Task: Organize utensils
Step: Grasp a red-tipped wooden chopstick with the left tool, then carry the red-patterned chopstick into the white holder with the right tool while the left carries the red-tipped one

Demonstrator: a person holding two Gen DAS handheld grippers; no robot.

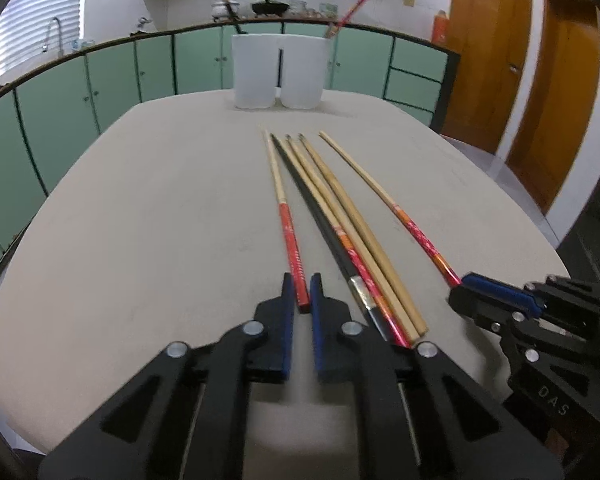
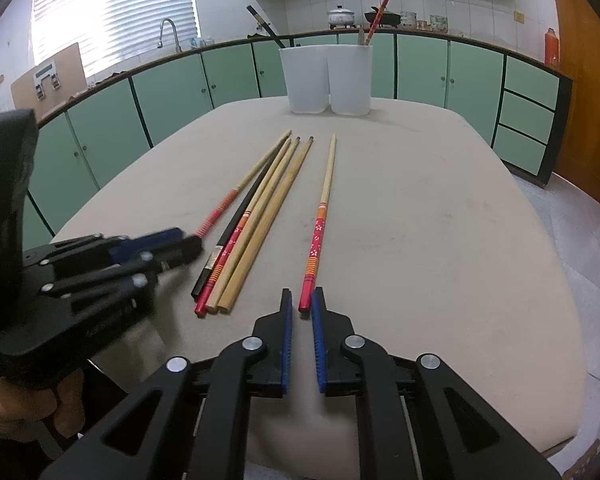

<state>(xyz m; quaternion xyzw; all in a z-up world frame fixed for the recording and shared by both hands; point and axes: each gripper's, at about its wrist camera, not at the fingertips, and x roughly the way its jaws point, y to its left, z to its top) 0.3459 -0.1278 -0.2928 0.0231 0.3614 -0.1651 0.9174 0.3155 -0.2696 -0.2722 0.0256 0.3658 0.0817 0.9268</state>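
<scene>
Several chopsticks lie lengthwise on the beige table [image 1: 140,220]. My left gripper [image 1: 302,284] has its jaws closed around the red end of the leftmost red-handled chopstick [image 1: 290,236], also seen in the right wrist view [image 2: 224,208]. My right gripper [image 2: 301,300] has its jaws around the red end of the flowered orange-red chopstick [image 2: 318,236], which lies apart at the right [image 1: 416,232]. Between them lies a bundle [image 1: 340,232] of a black, a red-patterned and two plain bamboo chopsticks [image 2: 256,220]. Two white holder cups [image 1: 278,72] [image 2: 326,80] stand at the far edge with chopsticks in them.
Green kitchen cabinets [image 1: 100,80] run behind the table. Wooden doors [image 1: 556,92] are at the right. A sink tap [image 2: 168,32] and a bright window are at the back left. The table's right side [image 2: 440,220] is bare.
</scene>
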